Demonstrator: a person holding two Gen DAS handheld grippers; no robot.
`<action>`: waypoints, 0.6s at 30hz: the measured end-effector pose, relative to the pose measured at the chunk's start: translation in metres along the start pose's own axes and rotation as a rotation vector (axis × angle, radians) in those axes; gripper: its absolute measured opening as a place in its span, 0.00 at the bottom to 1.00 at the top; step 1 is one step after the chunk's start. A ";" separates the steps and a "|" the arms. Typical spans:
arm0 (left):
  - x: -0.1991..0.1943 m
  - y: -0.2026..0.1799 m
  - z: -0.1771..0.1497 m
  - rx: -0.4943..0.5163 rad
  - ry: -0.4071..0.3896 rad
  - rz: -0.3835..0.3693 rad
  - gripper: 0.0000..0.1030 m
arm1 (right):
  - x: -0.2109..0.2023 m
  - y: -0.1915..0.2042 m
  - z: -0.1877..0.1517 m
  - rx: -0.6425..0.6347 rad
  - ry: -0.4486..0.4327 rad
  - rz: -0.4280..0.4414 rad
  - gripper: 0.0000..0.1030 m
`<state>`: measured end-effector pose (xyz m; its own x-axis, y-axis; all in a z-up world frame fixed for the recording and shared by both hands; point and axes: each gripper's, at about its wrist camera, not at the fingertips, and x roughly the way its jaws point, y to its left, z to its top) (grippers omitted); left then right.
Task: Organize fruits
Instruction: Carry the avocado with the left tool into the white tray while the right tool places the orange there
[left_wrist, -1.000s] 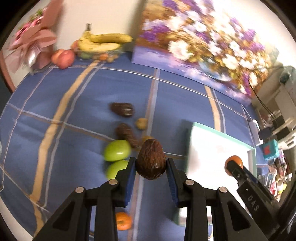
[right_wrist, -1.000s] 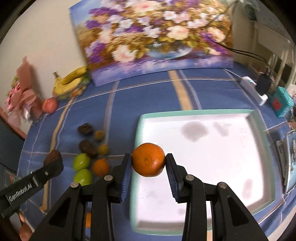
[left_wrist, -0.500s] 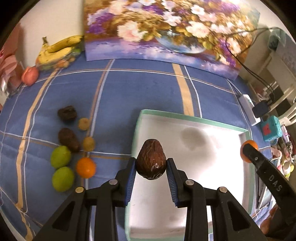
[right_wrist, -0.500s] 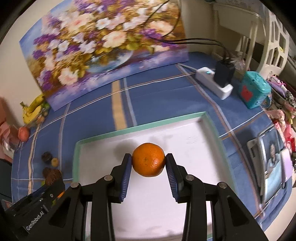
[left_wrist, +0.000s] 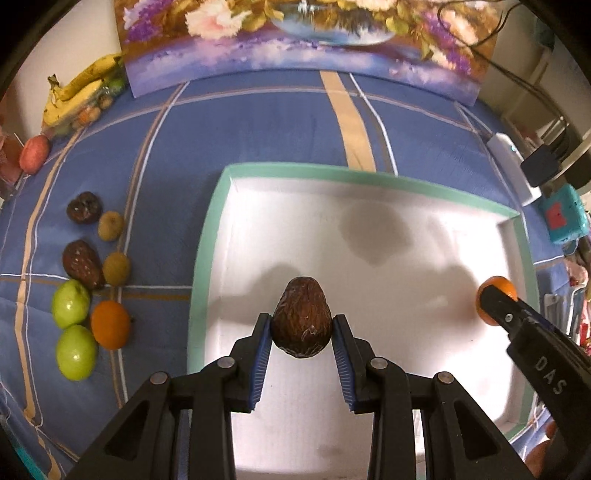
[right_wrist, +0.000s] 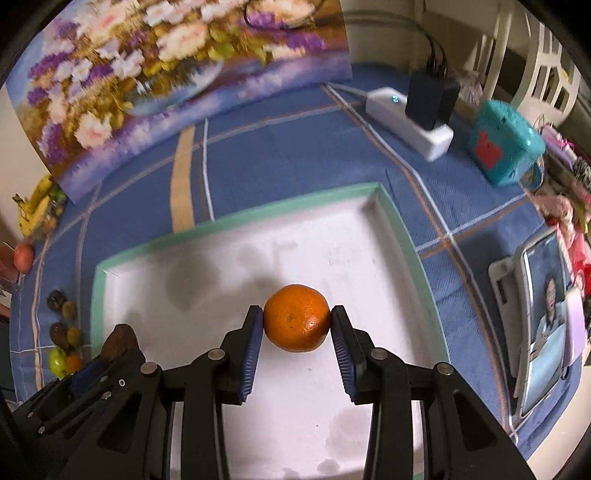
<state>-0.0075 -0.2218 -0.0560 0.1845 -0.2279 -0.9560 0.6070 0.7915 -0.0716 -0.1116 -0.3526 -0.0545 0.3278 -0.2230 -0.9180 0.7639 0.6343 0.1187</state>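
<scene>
Left wrist view: the left claw (left_wrist: 301, 328), gripping a brown avocado (left_wrist: 301, 321), has moved from the fruit cluster to above the tray (left_wrist: 207, 236). Right claw (right_wrist: 296, 325) grips an orange (right_wrist: 296, 317) there; both await release.

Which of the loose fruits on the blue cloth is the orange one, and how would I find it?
Start at the white tray with the green rim and look to the cloth on its left, where a cluster of small fruits lies. The orange sits at the near end, closest to the tray, beside two green apples. It is the only orange-coloured fruit in that cluster.
</scene>
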 end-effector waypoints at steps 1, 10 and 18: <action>0.002 0.000 -0.001 0.001 0.001 0.004 0.34 | 0.002 -0.001 -0.001 0.002 0.006 -0.007 0.38; 0.004 -0.003 0.000 0.008 0.000 0.008 0.34 | 0.008 -0.004 -0.006 0.001 0.026 -0.014 0.38; 0.001 -0.002 0.002 0.007 0.006 0.004 0.37 | 0.008 -0.002 -0.004 -0.018 0.030 -0.031 0.38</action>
<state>-0.0074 -0.2248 -0.0567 0.1825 -0.2217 -0.9579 0.6115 0.7885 -0.0659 -0.1123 -0.3526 -0.0631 0.2873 -0.2210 -0.9320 0.7634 0.6406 0.0834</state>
